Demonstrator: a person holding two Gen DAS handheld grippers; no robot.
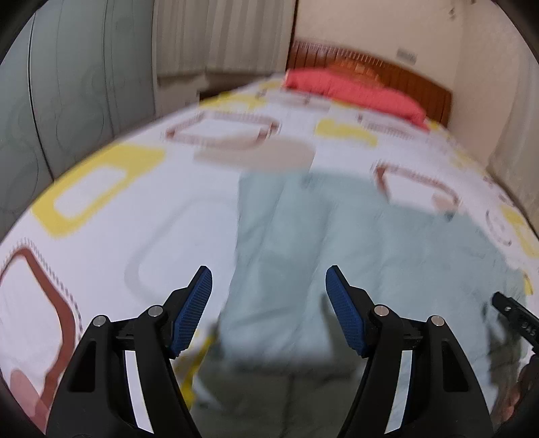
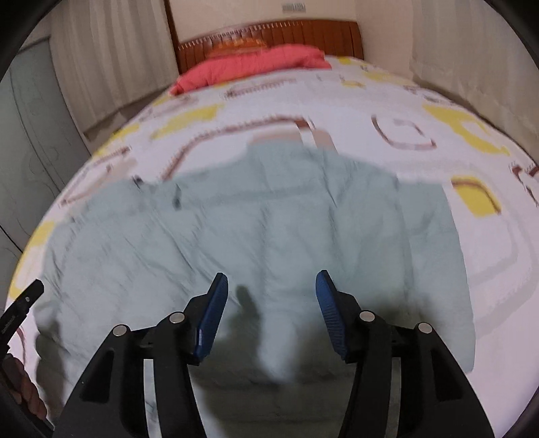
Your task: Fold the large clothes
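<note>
A large pale green garment [image 1: 337,236] lies spread flat on the bed; it fills the middle of the right wrist view [image 2: 252,229] too. My left gripper [image 1: 268,279] is open and empty, hovering above the garment's near left part. My right gripper [image 2: 272,286] is open and empty, above the garment's near middle. The tip of the right gripper [image 1: 512,316] shows at the right edge of the left wrist view, and the left gripper's tip [image 2: 23,303] at the left edge of the right wrist view. Both views are motion-blurred.
The bed has a white sheet [image 1: 134,209] with yellow and brown squares. A red pillow [image 1: 353,91] lies against the wooden headboard [image 2: 269,30]. A grey-green wardrobe [image 1: 67,84] and curtains stand to the left, a wall to the right.
</note>
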